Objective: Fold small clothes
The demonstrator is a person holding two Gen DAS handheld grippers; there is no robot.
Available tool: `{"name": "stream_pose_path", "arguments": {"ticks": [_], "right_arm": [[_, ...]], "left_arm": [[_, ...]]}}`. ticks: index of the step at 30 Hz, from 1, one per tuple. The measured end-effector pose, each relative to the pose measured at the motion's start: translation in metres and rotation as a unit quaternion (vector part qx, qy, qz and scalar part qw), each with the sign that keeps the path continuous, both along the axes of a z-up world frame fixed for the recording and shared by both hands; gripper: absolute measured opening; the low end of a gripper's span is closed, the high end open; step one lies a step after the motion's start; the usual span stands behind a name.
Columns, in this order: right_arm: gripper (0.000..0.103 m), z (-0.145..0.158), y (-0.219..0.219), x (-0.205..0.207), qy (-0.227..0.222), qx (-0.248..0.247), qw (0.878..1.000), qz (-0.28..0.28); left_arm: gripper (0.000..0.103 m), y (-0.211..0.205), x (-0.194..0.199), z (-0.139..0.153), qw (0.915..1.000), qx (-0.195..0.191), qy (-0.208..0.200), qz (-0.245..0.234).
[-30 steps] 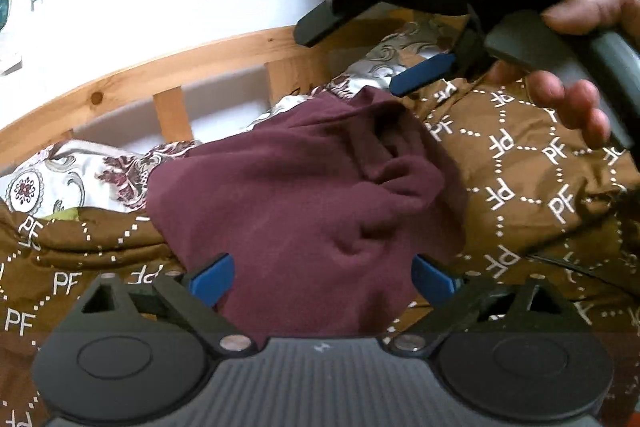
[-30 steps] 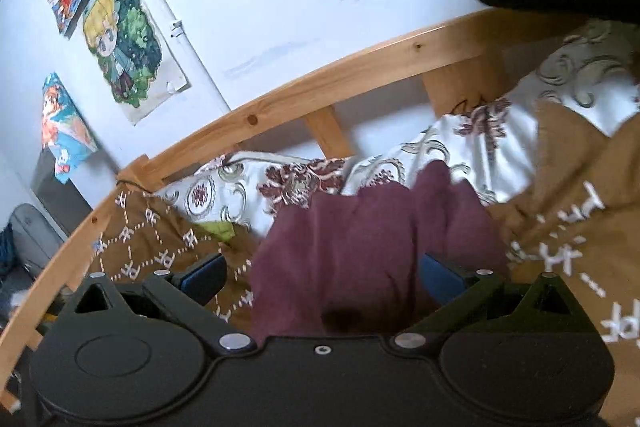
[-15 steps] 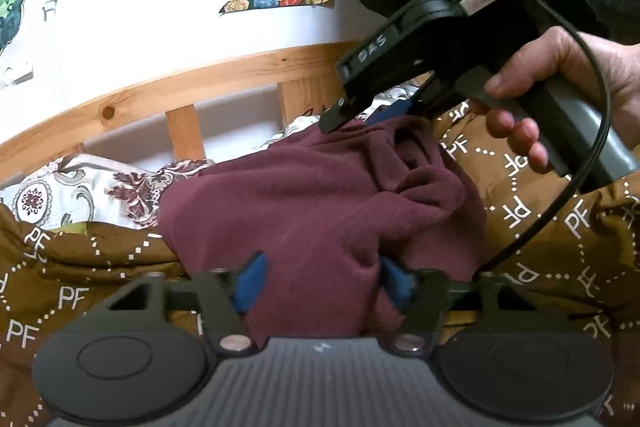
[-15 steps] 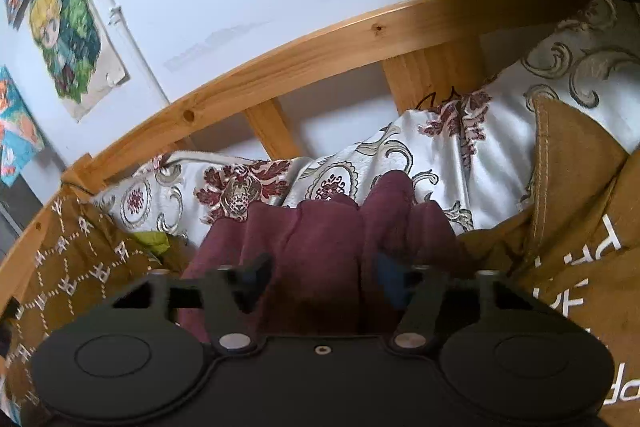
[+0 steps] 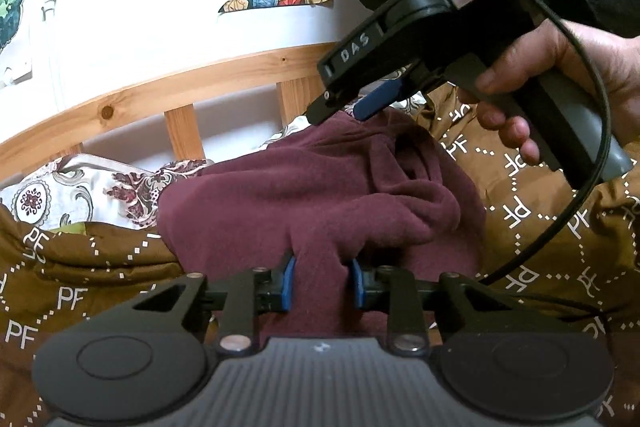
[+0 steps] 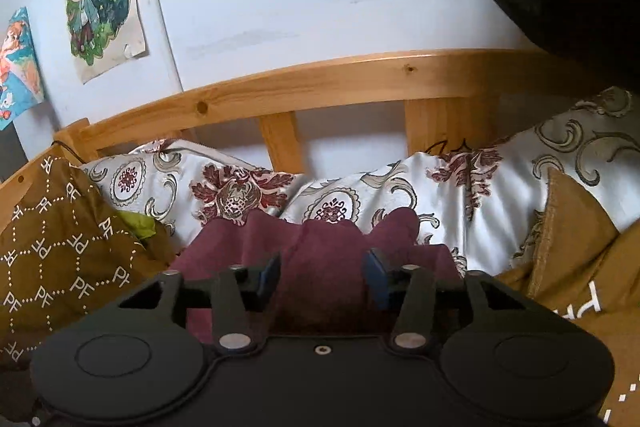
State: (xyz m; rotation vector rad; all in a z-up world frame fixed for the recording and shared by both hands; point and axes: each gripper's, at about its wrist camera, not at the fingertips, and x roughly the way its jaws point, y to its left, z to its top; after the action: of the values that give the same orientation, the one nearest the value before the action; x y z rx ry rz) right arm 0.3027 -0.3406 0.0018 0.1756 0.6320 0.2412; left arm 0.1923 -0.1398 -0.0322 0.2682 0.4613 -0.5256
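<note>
Your maroon garment [image 5: 320, 203] lies bunched on the brown patterned bedspread [image 5: 560, 227], near the wooden bed rail [image 5: 192, 87]. Your left gripper [image 5: 322, 281] has just been closing, and its blue pads now pinch a ridge of the near edge between them, so that side looks anchored for a lift. Your right gripper [image 6: 322, 275] has come in over the far edge, by the floral pillow [image 6: 440, 187]; its jaws closed and then eased out slightly, with cloth between the pads [image 6: 374, 273], but whether they press on it you cannot tell. Holding opposite edges would let you pull the fabric flat before folding
</note>
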Motion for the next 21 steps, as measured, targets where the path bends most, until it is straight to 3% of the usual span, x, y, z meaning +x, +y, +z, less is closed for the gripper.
{"name": "stream_pose_path", "arguments": {"ticks": [5,7,9,11,15,21], "right_arm": [[0.048,-0.011,0.005,0.006,0.018,-0.019,1.0,0.0],[0.04,-0.012,0.008,0.005,0.015,-0.026,1.0,0.003],[0.023,-0.011,0.012,0.003,0.007,-0.044,0.999,0.009],[0.015,-0.007,0.016,0.001,-0.004,-0.064,0.998,0.015],[0.007,0.004,0.021,-0.007,-0.035,-0.088,0.995,0.025],[0.004,0.02,0.011,-0.026,-0.073,-0.104,0.992,0.012]], "left_arm": [[0.03,0.001,0.001,0.0,1.0,-0.004,0.002,0.0],[0.028,0.001,0.001,0.0,1.0,-0.003,0.0,0.0],[0.026,0.001,-0.001,0.001,1.0,-0.005,-0.004,0.0],[0.024,0.002,-0.002,0.002,0.9999,-0.009,-0.007,0.0],[0.023,0.004,-0.004,0.005,0.9997,-0.021,-0.012,-0.003],[0.023,0.001,-0.01,0.009,0.999,-0.034,-0.015,-0.025]]}}
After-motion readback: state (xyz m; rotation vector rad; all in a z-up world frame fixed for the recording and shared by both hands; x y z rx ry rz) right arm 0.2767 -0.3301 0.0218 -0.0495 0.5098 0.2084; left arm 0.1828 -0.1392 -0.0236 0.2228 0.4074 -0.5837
